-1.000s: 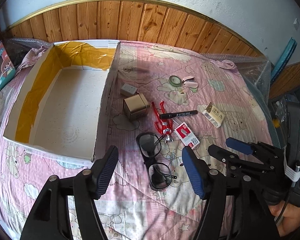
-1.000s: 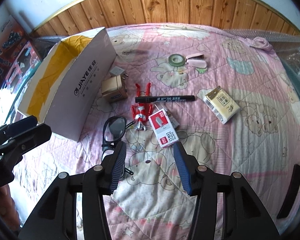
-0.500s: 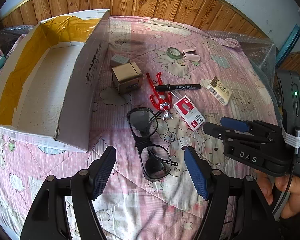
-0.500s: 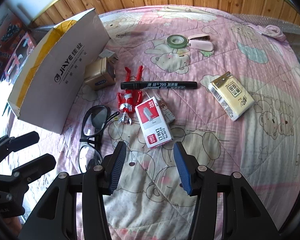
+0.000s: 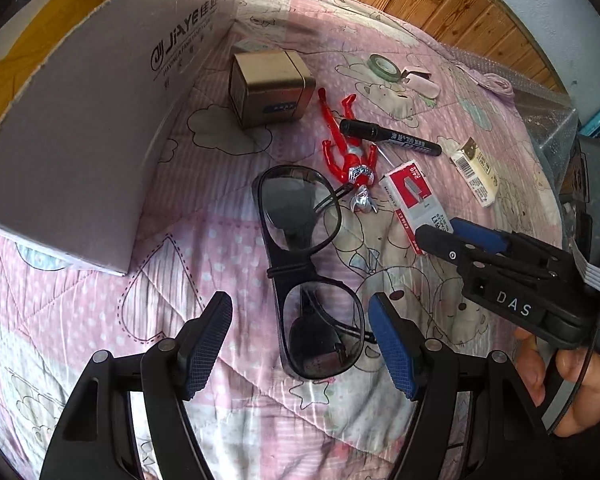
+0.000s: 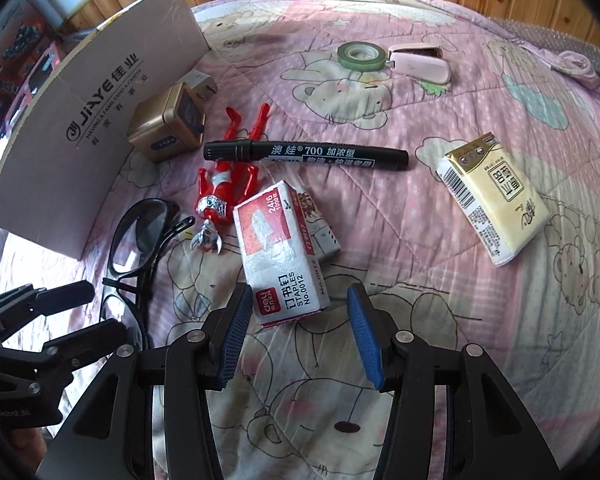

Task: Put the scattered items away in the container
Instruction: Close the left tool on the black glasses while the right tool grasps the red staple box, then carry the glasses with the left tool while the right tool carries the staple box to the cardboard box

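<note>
Bed: left hand-held gripper (image 5: 300,344) wide over glasses (image 5: 308,264); right hand-held gripper (image 6: 298,334) wide at staple box (image 6: 280,256). Nearby: marker (image 6: 306,154), red figure (image 6: 226,172), tissues (image 6: 496,196). Cardboard box (image 5: 80,128) at left, interior mostly hidden.

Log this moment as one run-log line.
left gripper: open, over black-framed glasses | right gripper: open, at red-and-white staples box | white cardboard box: nothing placed yet
</note>
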`<state>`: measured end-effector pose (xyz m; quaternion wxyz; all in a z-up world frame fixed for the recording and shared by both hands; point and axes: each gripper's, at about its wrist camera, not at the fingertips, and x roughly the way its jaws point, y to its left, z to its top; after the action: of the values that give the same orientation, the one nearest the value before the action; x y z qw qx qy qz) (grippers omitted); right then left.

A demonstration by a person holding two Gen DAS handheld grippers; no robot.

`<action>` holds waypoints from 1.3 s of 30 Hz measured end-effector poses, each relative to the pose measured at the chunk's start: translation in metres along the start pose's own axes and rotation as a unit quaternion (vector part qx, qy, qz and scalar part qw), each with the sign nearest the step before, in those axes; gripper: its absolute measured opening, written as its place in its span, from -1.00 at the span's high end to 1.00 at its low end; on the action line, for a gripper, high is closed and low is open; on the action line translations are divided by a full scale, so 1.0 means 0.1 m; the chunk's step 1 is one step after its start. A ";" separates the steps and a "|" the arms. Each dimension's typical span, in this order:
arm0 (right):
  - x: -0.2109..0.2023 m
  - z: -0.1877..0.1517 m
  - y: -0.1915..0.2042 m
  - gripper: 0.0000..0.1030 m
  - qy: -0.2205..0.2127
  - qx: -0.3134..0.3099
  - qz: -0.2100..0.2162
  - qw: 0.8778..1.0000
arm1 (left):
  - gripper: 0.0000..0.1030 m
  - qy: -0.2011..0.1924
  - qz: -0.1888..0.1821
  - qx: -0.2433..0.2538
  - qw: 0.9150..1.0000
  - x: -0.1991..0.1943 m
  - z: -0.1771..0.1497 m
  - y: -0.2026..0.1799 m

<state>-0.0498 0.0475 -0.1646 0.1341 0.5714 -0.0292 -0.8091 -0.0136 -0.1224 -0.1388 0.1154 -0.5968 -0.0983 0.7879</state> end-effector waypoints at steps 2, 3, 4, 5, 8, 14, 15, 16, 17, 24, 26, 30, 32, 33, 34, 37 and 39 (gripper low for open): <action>0.04 0.02 -0.05 -0.03 -0.006 0.012 0.017 1.000 | -0.39 -0.001 -0.002 -0.005 1.000 0.09 0.05 -0.02; 0.04 0.03 -0.07 -0.03 -0.011 0.017 0.023 1.000 | -0.39 -0.002 -0.001 -0.005 1.000 0.14 0.07 -0.03; 0.05 0.05 -0.09 -0.03 -0.016 0.022 0.028 0.999 | -0.39 0.000 0.003 -0.004 1.000 0.20 0.10 -0.04; 0.06 0.06 -0.09 -0.05 -0.018 0.025 0.032 0.999 | -0.39 -0.001 0.009 -0.001 1.000 0.25 0.12 -0.06; 0.08 0.10 -0.08 -0.05 -0.019 0.031 0.035 0.999 | -0.55 -0.019 0.016 0.019 1.000 0.30 0.17 -0.13; 0.02 0.12 -0.08 0.47 -0.015 0.047 0.035 0.998 | -0.23 -0.023 0.037 0.054 0.998 0.30 0.18 -0.15; -0.01 0.11 -0.08 0.58 -0.014 0.049 0.039 0.998 | -0.04 -0.021 0.040 0.056 0.997 0.29 0.19 -0.13; -0.03 0.09 -0.07 0.61 -0.013 0.052 0.042 0.998 | 0.07 -0.018 0.040 0.056 0.997 0.28 0.19 -0.11; -0.05 0.08 -0.05 0.67 -0.012 0.055 0.045 0.997 | 0.23 -0.015 0.034 0.054 0.998 0.26 0.20 -0.09; -0.27 0.00 0.04 0.72 -0.016 0.075 0.041 0.996 | 0.30 -0.013 0.042 0.076 0.996 0.08 0.18 -0.15; -0.36 0.00 0.06 0.72 -0.021 0.077 0.039 0.996 | 0.32 -0.018 0.048 0.084 0.995 -0.02 0.18 -0.20; -0.50 0.00 0.15 0.72 -0.027 0.075 0.030 0.996 | 0.34 -0.026 0.050 0.095 0.994 -0.23 0.22 -0.27; -0.56 0.01 0.19 0.72 -0.031 0.071 0.027 0.997 | 0.33 -0.031 0.046 0.095 0.994 -0.33 0.25 -0.29; -0.59 0.01 0.22 0.72 -0.033 0.069 0.025 0.997 | 0.34 -0.034 0.045 0.094 0.994 -0.39 0.27 -0.30; -0.62 0.02 0.24 0.72 -0.035 0.068 0.024 0.997 | 0.34 -0.036 0.044 0.093 0.994 -0.43 0.28 -0.30; -0.70 0.05 0.32 0.72 -0.041 0.063 0.022 0.997 | 0.33 -0.049 0.045 0.093 0.993 -0.56 0.33 -0.32; -0.76 0.07 0.37 0.72 -0.044 0.059 0.023 0.997 | 0.33 -0.060 0.048 0.096 0.992 -0.65 0.35 -0.32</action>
<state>-0.0260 0.0300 -0.0848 0.1173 0.5414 -0.0958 -0.8270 -0.0285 -0.1121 -0.0601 0.1278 -0.5387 -0.0002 0.8328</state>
